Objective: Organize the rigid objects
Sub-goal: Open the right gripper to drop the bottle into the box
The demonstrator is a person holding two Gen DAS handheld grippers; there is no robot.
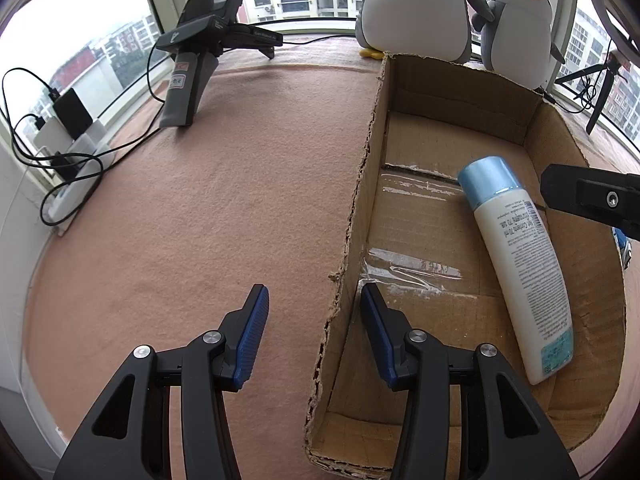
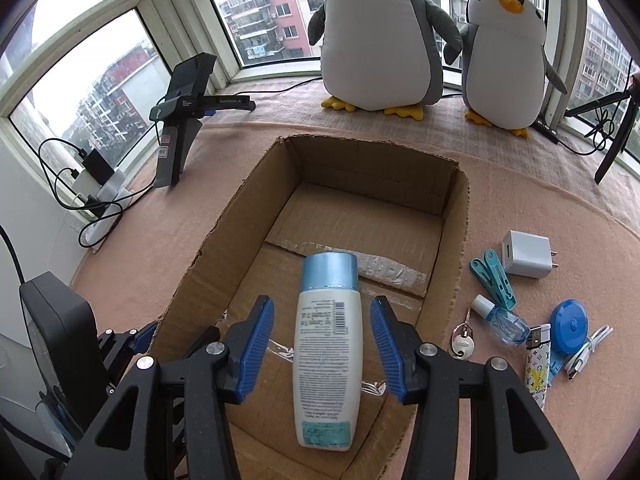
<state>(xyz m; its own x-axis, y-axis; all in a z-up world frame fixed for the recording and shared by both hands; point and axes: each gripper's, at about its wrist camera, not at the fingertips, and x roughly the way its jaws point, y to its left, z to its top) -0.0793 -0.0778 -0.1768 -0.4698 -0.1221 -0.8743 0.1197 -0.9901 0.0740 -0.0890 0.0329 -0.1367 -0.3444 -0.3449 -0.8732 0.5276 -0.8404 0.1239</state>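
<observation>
A pink, felt-like cloth (image 2: pixel 520 208) covers the whole work surface, soft and faintly napped. On it sits an open brown corrugated cardboard box (image 2: pixel 456 240) with ragged, torn rims and strips of shiny clear tape across its floor. Two plump grey-and-white plush penguins (image 2: pixel 380 40) stand behind the box at the window.

A smooth white plastic bottle with a pale blue cap (image 2: pixel 326 344) lies flat on the box floor, cap pointing toward the penguins. The right gripper (image 2: pixel 322 344) hangs above the box with its ribbed blue pads spread wide to either side of the bottle, clear of it. The left gripper (image 1: pixel 314 336) is likewise released, its fingers straddling the box's left wall, the bottle (image 1: pixel 520 264) well to its right.

On the cloth right of the box lie a white cube-shaped charger (image 2: pixel 526 254), a round blue tape measure (image 2: pixel 568 320), teal clothespegs (image 2: pixel 492 276) and a patterned lighter (image 2: pixel 536 368).
</observation>
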